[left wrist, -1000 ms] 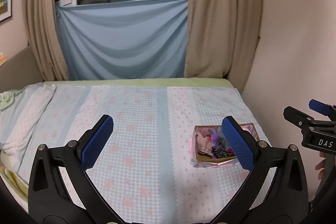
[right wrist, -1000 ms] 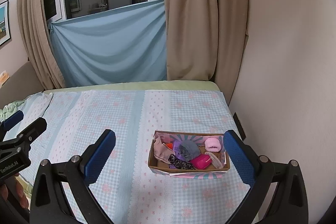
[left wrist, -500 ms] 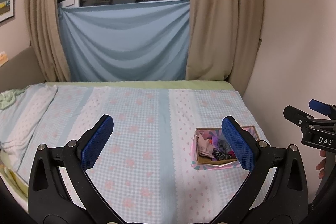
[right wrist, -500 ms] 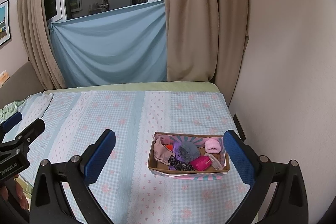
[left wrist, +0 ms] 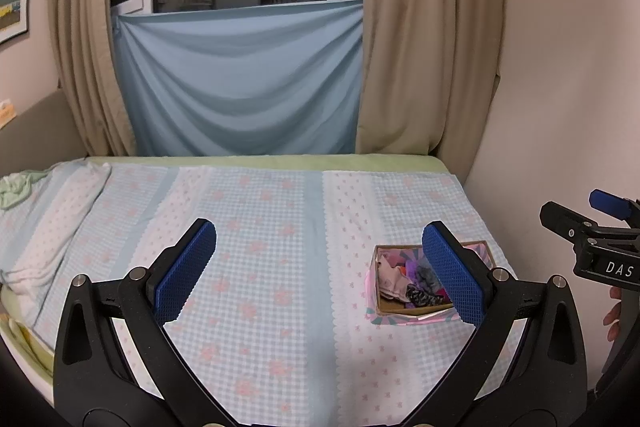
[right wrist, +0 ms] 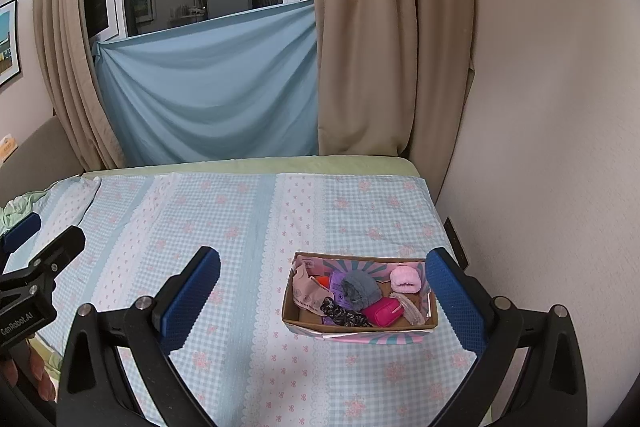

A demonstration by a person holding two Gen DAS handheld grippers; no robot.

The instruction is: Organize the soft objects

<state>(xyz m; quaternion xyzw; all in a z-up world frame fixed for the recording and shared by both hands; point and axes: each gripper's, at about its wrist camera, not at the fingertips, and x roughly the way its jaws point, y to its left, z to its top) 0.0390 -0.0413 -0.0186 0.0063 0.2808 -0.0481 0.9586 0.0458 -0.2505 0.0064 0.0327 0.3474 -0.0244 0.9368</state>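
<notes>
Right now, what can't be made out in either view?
- Right part of the box, left wrist view: hidden behind the left tool finger.
- Items under the grey cloth, right wrist view: covered.
- Bed's near edge, both views: cut off by the frame.

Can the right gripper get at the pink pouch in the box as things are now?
Probably yes. The right gripper is open and empty, the box has no lid, and the pink pouch lies on top near the front wall, uncovered.
</notes>
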